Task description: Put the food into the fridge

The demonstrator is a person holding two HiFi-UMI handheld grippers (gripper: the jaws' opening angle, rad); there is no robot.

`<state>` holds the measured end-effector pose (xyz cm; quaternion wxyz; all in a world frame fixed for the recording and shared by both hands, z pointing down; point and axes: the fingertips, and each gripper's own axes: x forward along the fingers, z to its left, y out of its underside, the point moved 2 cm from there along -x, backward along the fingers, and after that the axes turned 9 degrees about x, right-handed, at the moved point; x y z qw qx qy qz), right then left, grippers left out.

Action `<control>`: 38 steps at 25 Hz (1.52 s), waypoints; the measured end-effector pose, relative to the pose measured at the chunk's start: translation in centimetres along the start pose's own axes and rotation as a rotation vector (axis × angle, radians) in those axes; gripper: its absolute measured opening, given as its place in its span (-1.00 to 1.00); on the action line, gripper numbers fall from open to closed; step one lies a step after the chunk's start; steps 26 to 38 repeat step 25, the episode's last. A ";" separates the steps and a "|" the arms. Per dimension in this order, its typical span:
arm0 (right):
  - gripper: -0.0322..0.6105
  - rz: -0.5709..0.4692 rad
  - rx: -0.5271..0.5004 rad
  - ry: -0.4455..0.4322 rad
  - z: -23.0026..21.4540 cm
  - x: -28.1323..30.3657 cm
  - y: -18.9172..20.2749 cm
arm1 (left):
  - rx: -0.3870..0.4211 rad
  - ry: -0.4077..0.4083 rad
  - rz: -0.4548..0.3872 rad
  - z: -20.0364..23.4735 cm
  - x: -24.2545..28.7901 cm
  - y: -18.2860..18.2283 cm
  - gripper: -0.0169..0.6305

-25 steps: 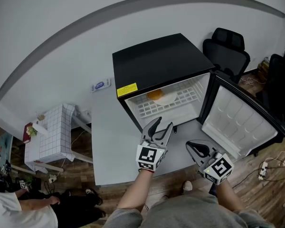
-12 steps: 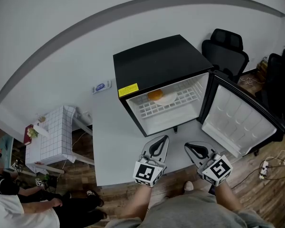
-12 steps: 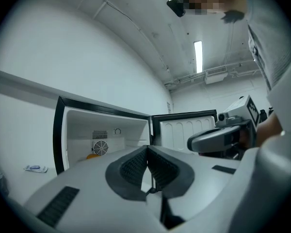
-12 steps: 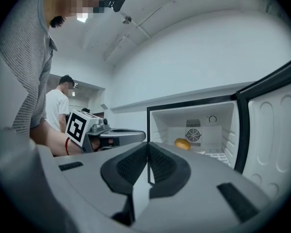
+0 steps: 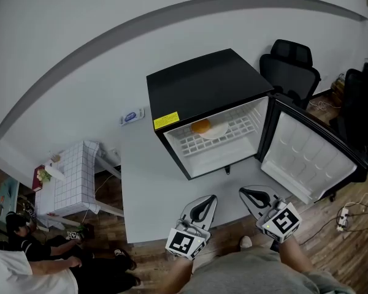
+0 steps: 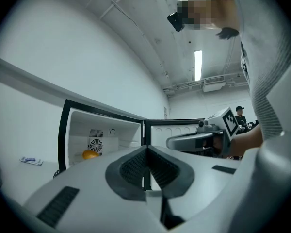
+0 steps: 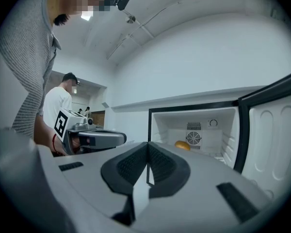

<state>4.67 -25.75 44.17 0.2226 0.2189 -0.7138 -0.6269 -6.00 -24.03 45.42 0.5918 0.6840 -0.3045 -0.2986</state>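
The black mini fridge (image 5: 205,87) stands on the white table (image 5: 144,195) with its door (image 5: 310,158) swung open to the right. An orange piece of food (image 5: 201,126) lies on a plate on the wire shelf inside; it also shows as the food (image 6: 89,155) in the left gripper view and the food (image 7: 182,145) in the right gripper view. My left gripper (image 5: 208,199) is shut and empty near the table's front edge, well short of the fridge. My right gripper (image 5: 246,194) is shut and empty beside it, in front of the open door.
A small blue-and-white item (image 5: 130,116) lies on the table by the wall. A tiled side table (image 5: 67,176) stands at the left, black office chairs (image 5: 291,66) at the back right. People sit on the floor at the lower left. Cables lie on the wooden floor (image 5: 346,216).
My left gripper has drawn back from the fridge opening toward the table's front edge, and its jaws have gone from open to shut with nothing in them. The right gripper has stayed put.
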 end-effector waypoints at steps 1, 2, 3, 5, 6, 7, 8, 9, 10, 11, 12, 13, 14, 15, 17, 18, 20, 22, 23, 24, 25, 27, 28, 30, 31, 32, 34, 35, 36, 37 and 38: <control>-0.86 0.006 -0.013 -0.011 0.2 0.0 0.0 | 0.004 -0.001 -0.008 0.2 0.1 -0.3 -0.91; -0.86 0.012 -0.025 -0.024 0.5 0.1 -0.1 | 0.005 -0.001 -0.016 0.3 0.2 -0.5 -0.91; -0.86 0.012 -0.030 -0.032 0.7 0.1 -0.2 | 0.007 -0.002 -0.022 0.4 0.3 -0.8 -0.91; -0.86 -0.002 -0.024 -0.023 0.6 0.2 -0.5 | 0.012 -0.002 -0.032 0.6 0.4 -1.2 -0.91; -0.86 -0.008 -0.022 -0.019 0.6 0.2 -0.7 | 0.014 0.000 -0.033 0.6 0.4 -1.3 -0.91; -0.86 -0.008 -0.024 -0.024 0.6 0.2 -0.7 | 0.015 0.003 -0.033 0.6 0.4 -1.4 -0.91; -0.86 -0.005 -0.026 -0.031 0.7 0.2 -0.8 | 0.014 0.006 -0.033 0.5 0.5 -1.4 -0.91; -0.86 -0.006 -0.025 -0.032 0.7 0.2 -0.8 | 0.013 0.008 -0.032 0.5 0.5 -1.4 -0.91; -0.86 -0.010 -0.021 -0.026 0.5 0.2 -0.9 | 0.012 0.010 -0.031 0.4 0.5 -1.3 -0.91; -0.86 -0.012 -0.019 -0.021 0.4 0.2 -1.0 | 0.011 0.011 -0.032 0.4 0.5 -1.3 -0.91; -0.86 -0.011 -0.019 -0.022 0.5 0.1 -1.0 | 0.011 0.013 -0.034 0.4 0.5 -1.4 -0.91; -0.86 -0.010 -0.023 -0.027 0.6 0.1 -1.1 | 0.014 0.015 -0.040 0.3 0.6 -1.6 -0.91; -0.86 -0.011 -0.027 -0.032 0.6 0.0 -1.1 | 0.016 0.017 -0.043 0.3 0.7 -1.7 -0.91; -0.86 -0.012 -0.029 -0.035 0.7 0.0 -1.2 | 0.017 0.018 -0.038 0.3 0.7 -1.6 -0.91; -0.86 -0.017 -0.023 -0.022 0.4 -0.1 -1.2 | 0.017 0.019 -0.026 0.4 0.7 -1.4 -0.91; -0.86 -0.020 -0.018 -0.013 0.2 -0.1 -1.2 | 0.018 0.019 -0.025 0.4 0.7 -1.4 -0.91; -0.86 -0.019 -0.017 -0.010 0.1 -0.1 -1.2 | 0.019 0.020 -0.026 0.4 0.8 -1.4 -0.91; -0.86 -0.020 -0.020 -0.019 0.2 -0.1 -1.2 | 0.019 0.019 -0.027 0.3 0.8 -1.4 -0.91; -0.86 -0.025 -0.020 -0.021 0.3 -0.1 -1.4 | 0.019 0.019 -0.027 0.3 0.8 -1.4 -0.91; -0.86 -0.030 -0.020 -0.025 0.3 -0.1 -1.5 | 0.019 0.019 -0.026 0.3 0.8 -1.3 -0.91; -0.86 -0.034 -0.022 -0.030 0.4 -0.1 -1.6 | 0.019 0.019 -0.026 0.3 0.8 -1.3 -0.91; -0.86 -0.034 -0.022 -0.030 0.4 -0.1 -1.6 | 0.019 0.019 -0.026 0.3 0.8 -1.3 -0.91; -0.86 -0.034 -0.022 -0.030 0.4 -0.1 -1.6 | 0.019 0.019 -0.026 0.3 0.8 -1.3 -0.91; -0.86 -0.034 -0.022 -0.030 0.4 -0.1 -1.6 | 0.019 0.019 -0.026 0.3 0.8 -1.3 -0.91; -0.86 -0.034 -0.022 -0.030 0.4 -0.1 -1.6 | 0.019 0.019 -0.026 0.3 0.8 -1.3 -0.91; -0.86 -0.034 -0.022 -0.030 0.4 -0.1 -1.6 | 0.019 0.019 -0.026 0.3 0.8 -1.3 -0.91; -0.86 -0.034 -0.022 -0.030 0.4 -0.1 -1.6 | 0.019 0.019 -0.026 0.3 0.8 -1.3 -0.91; -0.86 -0.034 -0.022 -0.030 0.4 -0.1 -1.6 | 0.019 0.019 -0.026 0.3 0.8 -1.3 -0.91; -0.86 -0.034 -0.022 -0.030 0.4 -0.1 -1.6 | 0.019 0.019 -0.026 0.3 0.8 -1.3 -0.91; -0.86 -0.034 -0.022 -0.030 0.4 -0.1 -1.6 | 0.019 0.019 -0.026 0.3 0.8 -1.3 -0.91; -0.86 -0.034 -0.022 -0.030 0.4 -0.1 -1.6 | 0.019 0.019 -0.026 0.3 0.8 -1.3 -0.91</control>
